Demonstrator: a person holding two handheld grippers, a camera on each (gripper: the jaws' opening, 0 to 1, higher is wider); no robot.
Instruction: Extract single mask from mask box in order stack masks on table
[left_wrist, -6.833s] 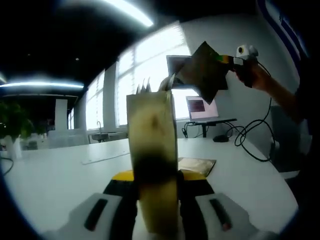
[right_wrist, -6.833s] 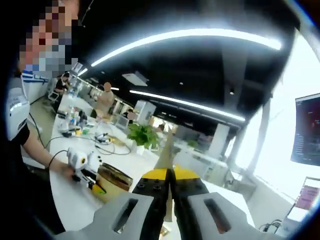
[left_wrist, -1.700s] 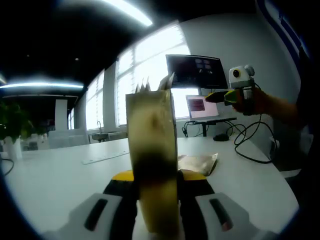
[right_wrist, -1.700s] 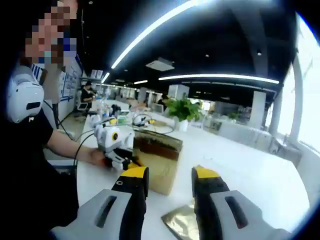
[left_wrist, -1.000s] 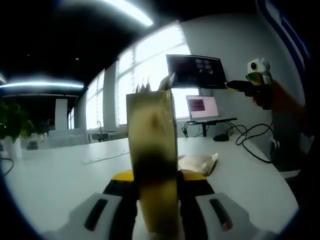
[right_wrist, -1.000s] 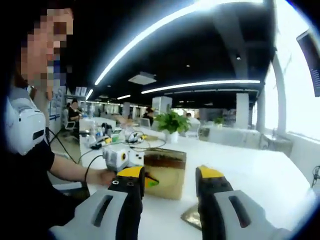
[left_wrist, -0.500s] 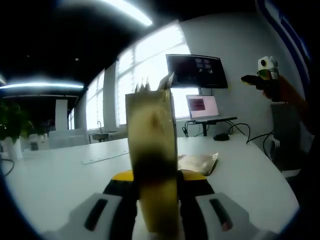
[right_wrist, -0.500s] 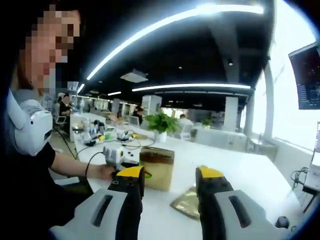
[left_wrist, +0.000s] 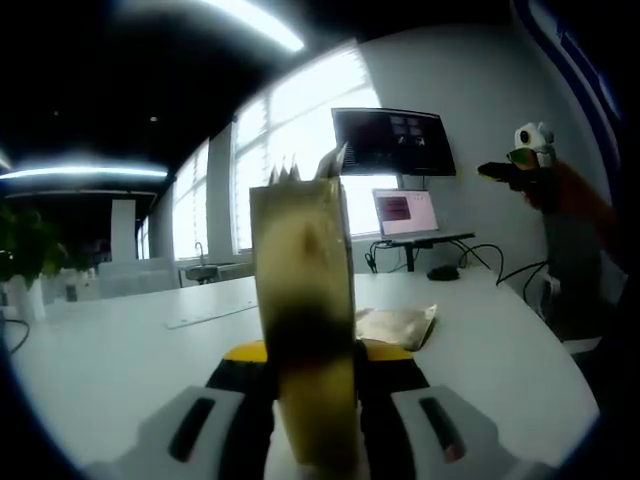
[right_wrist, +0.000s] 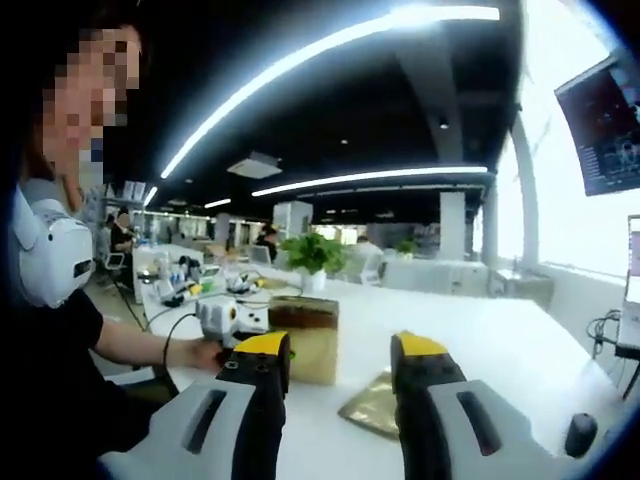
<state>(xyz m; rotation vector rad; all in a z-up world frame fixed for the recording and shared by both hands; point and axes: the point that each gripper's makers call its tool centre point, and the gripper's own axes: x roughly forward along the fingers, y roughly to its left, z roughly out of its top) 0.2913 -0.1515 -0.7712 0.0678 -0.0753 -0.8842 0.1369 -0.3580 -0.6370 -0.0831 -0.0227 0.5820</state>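
- The left gripper (left_wrist: 305, 400) is closed tight on the mask box (left_wrist: 303, 330). It holds the box standing up on the bench (left_wrist: 120, 350), so the box does not slide when a mask gets pulled out, I think.
- The mask box is a tall brown-gold box with flat sides. It looks like stiff card. Little white points stick out of its top at 12 o'clock; these look like the edges of the next masks.
- From the right gripper view, the same mask box (right_wrist: 305, 340) sits at about 10 o'clock from the jaws, with the left gripper (right_wrist: 250, 338) touching it.
- The right gripper (right_wrist: 345, 365) is wide open and has nothing in it. In the left gripper view it (left_wrist: 520, 170) hangs high in the air at 2 o'clock, well apart from the box. It looks ready to go back for one more mask.
- The mask pack (right_wrist: 372, 405) lies flat on the white bench (right_wrist: 500, 370), between the right jaws. It is a thin, shiny gold packet, a bit crinkly.
- In the left gripper view the mask pack (left_wrist: 398, 325) lies just beside the box at 3 o'clock. This is where the stack grows.
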